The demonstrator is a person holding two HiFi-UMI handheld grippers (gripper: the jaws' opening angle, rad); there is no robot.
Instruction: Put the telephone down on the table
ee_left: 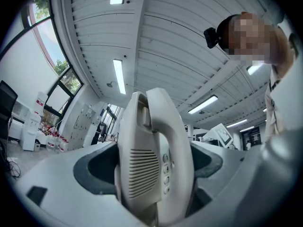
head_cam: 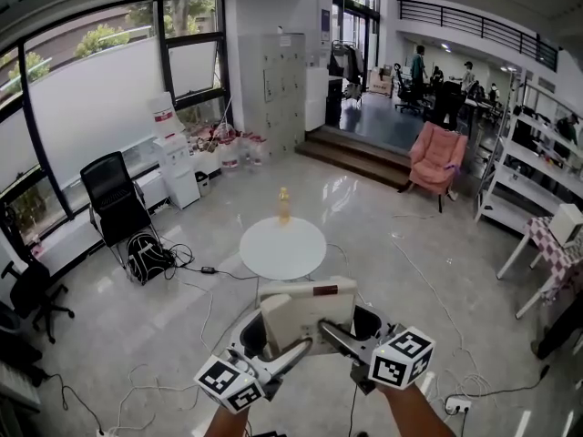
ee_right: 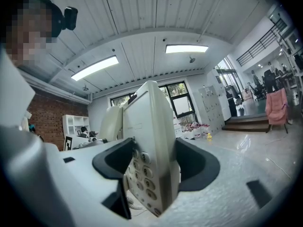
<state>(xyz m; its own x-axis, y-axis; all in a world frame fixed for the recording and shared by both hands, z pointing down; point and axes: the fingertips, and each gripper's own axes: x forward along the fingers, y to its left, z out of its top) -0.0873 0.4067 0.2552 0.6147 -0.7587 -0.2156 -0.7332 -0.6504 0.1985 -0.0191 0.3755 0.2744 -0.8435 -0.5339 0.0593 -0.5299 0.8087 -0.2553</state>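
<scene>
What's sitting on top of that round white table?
A small yellow bottle stands near the far edge of the round white table. The telephone is not on it: left tongs and right tongs hold it. The tabletop hides the table's base.

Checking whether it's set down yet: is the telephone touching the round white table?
Apart. The head view shows the telephone held up in the air, while the table stands farther off, beyond it.

A pink armchair [head_cam: 436,156] is set on a glossy pale floor [head_cam: 383,235]. Dark steps [head_cam: 357,156] are seen just to its left, white shelving [head_cam: 536,148] to its right, and large daylit windows [head_cam: 96,107] far to its left.
</scene>
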